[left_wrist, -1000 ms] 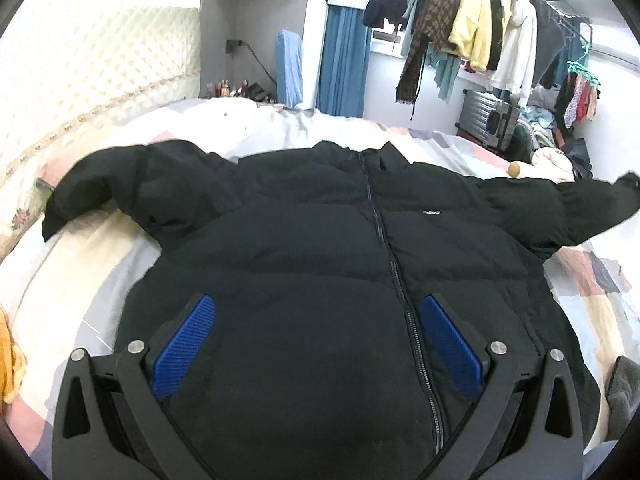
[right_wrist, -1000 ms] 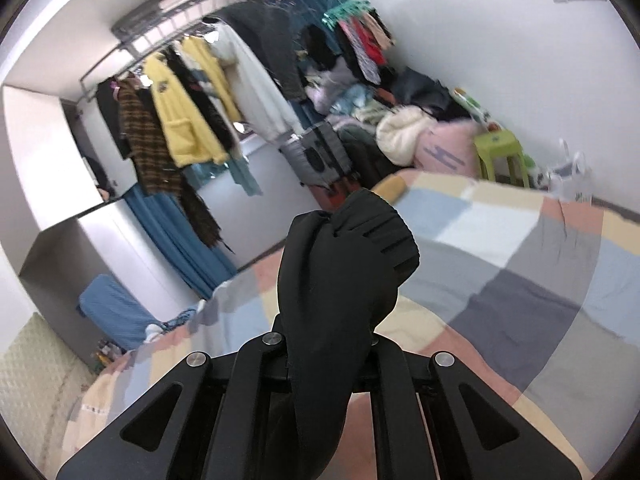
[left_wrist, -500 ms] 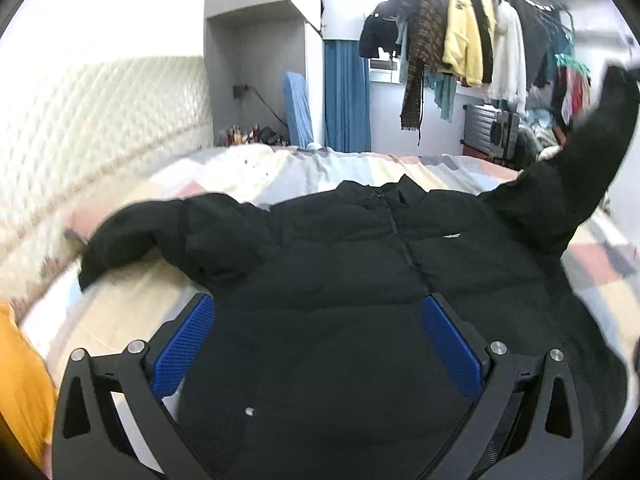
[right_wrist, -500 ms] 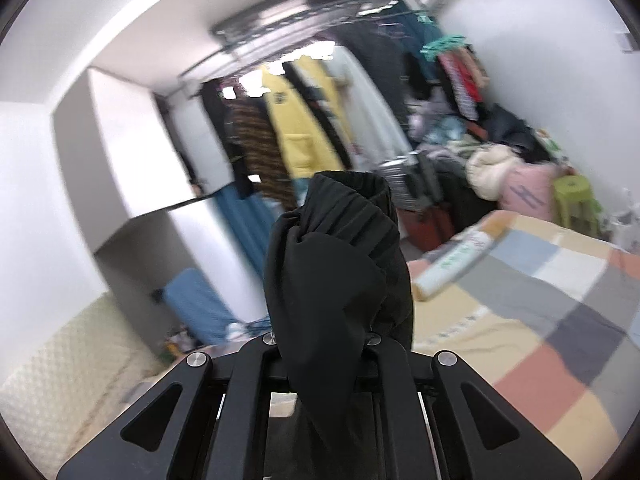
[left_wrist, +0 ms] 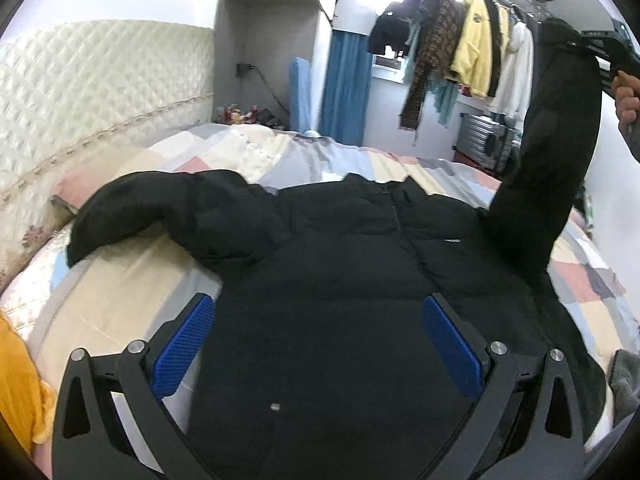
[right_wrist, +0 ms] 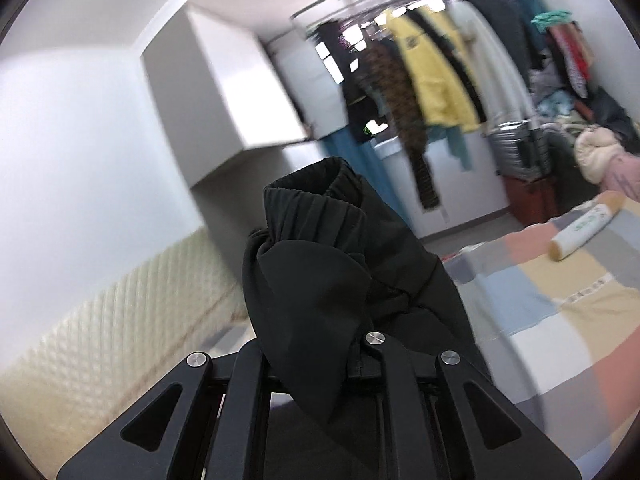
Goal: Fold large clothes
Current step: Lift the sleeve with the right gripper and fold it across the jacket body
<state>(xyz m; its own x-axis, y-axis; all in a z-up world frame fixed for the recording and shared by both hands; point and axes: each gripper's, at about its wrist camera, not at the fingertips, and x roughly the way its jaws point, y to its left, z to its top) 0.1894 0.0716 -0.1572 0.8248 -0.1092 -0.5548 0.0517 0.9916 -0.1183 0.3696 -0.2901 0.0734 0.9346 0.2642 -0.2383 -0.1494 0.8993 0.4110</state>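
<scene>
A black puffer jacket (left_wrist: 340, 272) lies face up and zipped on the bed. Its left sleeve (left_wrist: 132, 208) rests bent on the quilt. My left gripper (left_wrist: 318, 308) hovers open over the jacket's lower body, its blue pads (left_wrist: 184, 344) wide apart and holding nothing. In the left wrist view my right gripper (left_wrist: 600, 46) is high at the upper right, held by a hand (left_wrist: 628, 96), with the jacket's other sleeve (left_wrist: 552, 160) stretched up from the shoulder. In the right wrist view that gripper (right_wrist: 320, 344) is shut on the sleeve's cuff (right_wrist: 316, 248), which bunches over the fingers and hides them.
A patchwork quilt (left_wrist: 120, 288) covers the bed, with a padded headboard (left_wrist: 80, 100) on the left. A loaded clothes rack (left_wrist: 472, 52) and a suitcase (left_wrist: 484, 136) stand beyond the far edge. Yellow cloth (left_wrist: 20, 380) lies near left, grey cloth (left_wrist: 624, 380) near right. A cylinder (right_wrist: 584, 228) rests on the quilt.
The right gripper has swung the sleeve up off the bed, from lying out sideways to standing high above the shoulder. The left gripper has drifted slightly and stays open.
</scene>
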